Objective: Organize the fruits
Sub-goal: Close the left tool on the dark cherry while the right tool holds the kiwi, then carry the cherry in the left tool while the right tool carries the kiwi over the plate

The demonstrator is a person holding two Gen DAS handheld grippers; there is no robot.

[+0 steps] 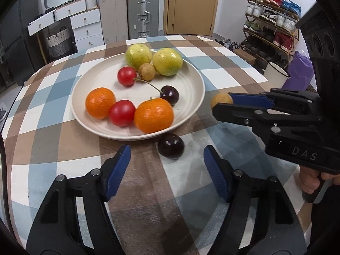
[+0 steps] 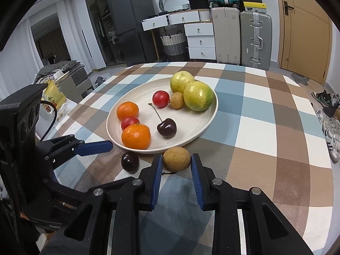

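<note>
A cream plate (image 1: 99, 80) on the checked tablecloth holds two yellow-green fruits, two tangerines, two red tomatoes, a stemmed dark cherry (image 1: 169, 94) and a small tan fruit. A loose dark cherry (image 1: 171, 145) lies on the cloth just in front of the plate's rim. My left gripper (image 1: 166, 149) stands open around it, fingers apart from it on both sides. At the plate's right edge, my right gripper (image 2: 176, 159) is shut on a tan round fruit (image 2: 176, 156), also visible as the tan round fruit (image 1: 221, 99) in the left wrist view.
The round table's edge curves close behind the plate. Beyond it stand suitcases (image 1: 143, 12), white drawers (image 1: 87, 27), a shoe rack (image 1: 272, 25) and a white pot (image 1: 276, 72). A hand (image 1: 310, 180) holds the right gripper's handle.
</note>
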